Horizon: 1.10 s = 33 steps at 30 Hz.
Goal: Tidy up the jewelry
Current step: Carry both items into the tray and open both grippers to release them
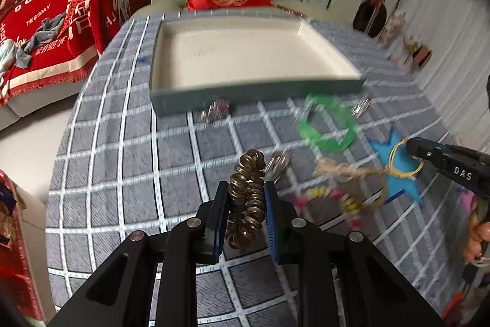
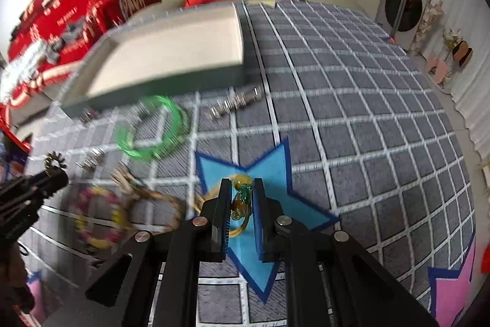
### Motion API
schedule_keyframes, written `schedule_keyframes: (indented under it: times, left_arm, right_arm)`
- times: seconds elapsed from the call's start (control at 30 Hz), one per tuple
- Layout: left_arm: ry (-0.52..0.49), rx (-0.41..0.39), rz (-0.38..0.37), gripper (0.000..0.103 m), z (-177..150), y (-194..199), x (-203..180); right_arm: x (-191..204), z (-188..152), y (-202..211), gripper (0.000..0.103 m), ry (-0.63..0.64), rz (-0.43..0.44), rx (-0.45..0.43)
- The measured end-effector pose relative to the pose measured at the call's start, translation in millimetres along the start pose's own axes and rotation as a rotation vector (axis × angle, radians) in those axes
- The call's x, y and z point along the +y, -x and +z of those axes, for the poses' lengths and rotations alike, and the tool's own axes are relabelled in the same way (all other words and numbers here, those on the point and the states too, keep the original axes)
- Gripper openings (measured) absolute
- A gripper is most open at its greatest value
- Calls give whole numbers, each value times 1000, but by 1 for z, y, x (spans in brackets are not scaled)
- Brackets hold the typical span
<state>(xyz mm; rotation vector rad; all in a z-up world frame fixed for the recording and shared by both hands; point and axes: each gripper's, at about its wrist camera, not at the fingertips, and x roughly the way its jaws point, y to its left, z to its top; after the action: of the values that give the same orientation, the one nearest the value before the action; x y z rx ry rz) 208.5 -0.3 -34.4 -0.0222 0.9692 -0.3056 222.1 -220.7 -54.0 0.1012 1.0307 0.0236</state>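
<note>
Left wrist view: the left gripper point(image 1: 246, 189) was clamped on a bronze spiral coil bracelet point(image 1: 247, 198), which stood upright between the pads above the grey checked tablecloth point(image 1: 122, 143). The open tray point(image 1: 245, 51) with cream lining sat beyond it. A green bangle point(image 1: 329, 124) lay near the tray's front right corner. A pile of braided and beaded bracelets point(image 1: 346, 189) lay to the right, blurred. The right gripper point(image 1: 410, 147) entered from the right at a thin yellow ring point(image 1: 404, 158) over the blue star patch point(image 1: 395, 170).

Right wrist view: the right gripper was closed on the yellow ring with a green and amber charm point(image 2: 242, 201), over the blue star patch. The tray lay at upper left, the green bangle before it.
</note>
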Motion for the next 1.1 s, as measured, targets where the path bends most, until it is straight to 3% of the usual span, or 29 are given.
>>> schedule_keyframes:
  times: [0.17, 0.3, 0.4, 0.57, 0.8, 0.97, 1.1]
  left_arm:
    - [9, -62, -31, 37, 37, 23, -1]
    - [8, -118, -7, 37, 77, 30, 1]
    - [26, -145, 4, 37, 106, 19, 6]
    - [36, -120, 63, 37, 139, -28, 14]
    - [23, -58, 114, 37, 154, -89, 18]
    - [41, -20, 142, 37, 149, -114, 20]
    - [17, -25, 194, 38, 146, -120, 18]
  right_arm:
    - [5, 32, 26, 14, 5, 68, -56]
    - [13, 73, 29, 14, 2, 127, -90]
    - [25, 104, 21, 14, 11, 163, -93]
    - [35, 151, -12, 14, -26, 216, -72]
    - [41, 176, -69, 14, -53, 230, -36]
    - [44, 179, -106, 14, -68, 242, 3]
    - [46, 175, -124, 14, -47, 196, 24]
